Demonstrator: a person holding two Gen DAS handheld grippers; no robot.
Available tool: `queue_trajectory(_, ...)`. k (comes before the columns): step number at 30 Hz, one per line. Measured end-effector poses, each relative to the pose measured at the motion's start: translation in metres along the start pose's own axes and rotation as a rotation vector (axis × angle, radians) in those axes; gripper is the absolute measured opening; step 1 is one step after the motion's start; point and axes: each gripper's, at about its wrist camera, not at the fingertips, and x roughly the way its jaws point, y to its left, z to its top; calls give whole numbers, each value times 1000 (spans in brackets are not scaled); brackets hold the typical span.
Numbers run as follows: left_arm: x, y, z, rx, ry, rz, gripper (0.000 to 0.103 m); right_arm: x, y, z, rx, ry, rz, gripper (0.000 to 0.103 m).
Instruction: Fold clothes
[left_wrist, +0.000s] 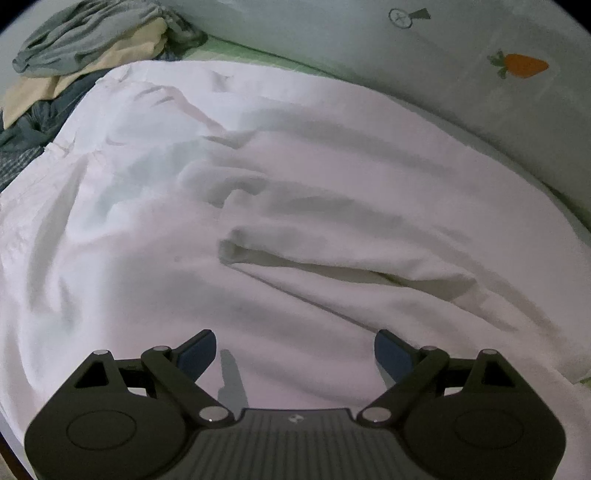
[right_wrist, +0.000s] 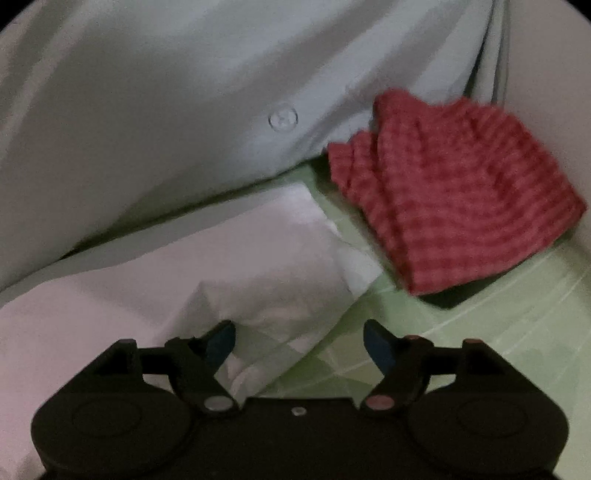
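Note:
A large white garment (left_wrist: 258, 206) lies spread and creased over the bed, filling most of the left wrist view. My left gripper (left_wrist: 294, 350) hovers over its near part, jaws wide open, nothing between the blue pads. In the right wrist view a corner of the same white garment (right_wrist: 258, 258) lies on the green sheet (right_wrist: 480, 350). My right gripper (right_wrist: 299, 343) stands open above that corner's edge, with no cloth pinched between its pads.
A pile of grey, cream and blue clothes (left_wrist: 85, 48) sits at the far left of the bed. A folded red checked cloth (right_wrist: 454, 192) lies at the right against a pale bumper cushion (right_wrist: 184, 110); the cushion with a carrot print (left_wrist: 521, 66) lines the bed's far side.

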Motion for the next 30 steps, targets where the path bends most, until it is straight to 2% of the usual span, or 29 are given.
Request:
queue_trajectory(4, 4, 0, 3, 7, 8, 5, 93, 4, 3, -1, 38, -8, -11, 72)
queue_trajectory(8, 7, -3, 4, 20, 13, 3, 93, -4, 12, 1, -23, -70, -54, 71)
queue_trajectory(11, 8, -4, 4, 32, 17, -4, 93, -8, 16, 6, -51, -101, -38, 71)
queue_trajectory(13, 8, -4, 4, 37, 19, -9, 93, -2, 16, 9, -51, -73, -27, 70)
queue_trajectory(15, 8, -4, 4, 36, 16, -12, 93, 6, 12, 11, -25, -39, -16, 65)
queue_trajectory(16, 8, -4, 4, 34, 14, -13, 93, 9, 10, 11, -4, -22, -7, 58)
queue_trajectory(17, 7, -3, 4, 31, 11, -14, 93, 12, 7, 12, 17, -7, 2, 34)
queue_trajectory(18, 7, -3, 3, 28, 8, -14, 93, 12, 3, 12, 36, -5, 13, 22)
queue_trajectory(20, 6, -1, 2, 20, 1, -14, 93, -1, -1, 14, 50, -28, 17, 7)
queue_trajectory(24, 2, 3, 2, 0, -16, -17, 93, -56, -11, 20, 99, -123, -16, 6)
queue_trajectory(26, -1, 7, 1, -13, -29, -21, 93, -78, -30, 13, 146, -124, -52, 6)
queue_trajectory(27, -3, 9, 0, -20, -34, -24, 93, -86, -39, 9, 164, -117, -70, 6)
queue_trajectory(30, -7, 16, -1, -43, -47, -41, 93, -73, -62, -13, 130, 15, -111, 7)
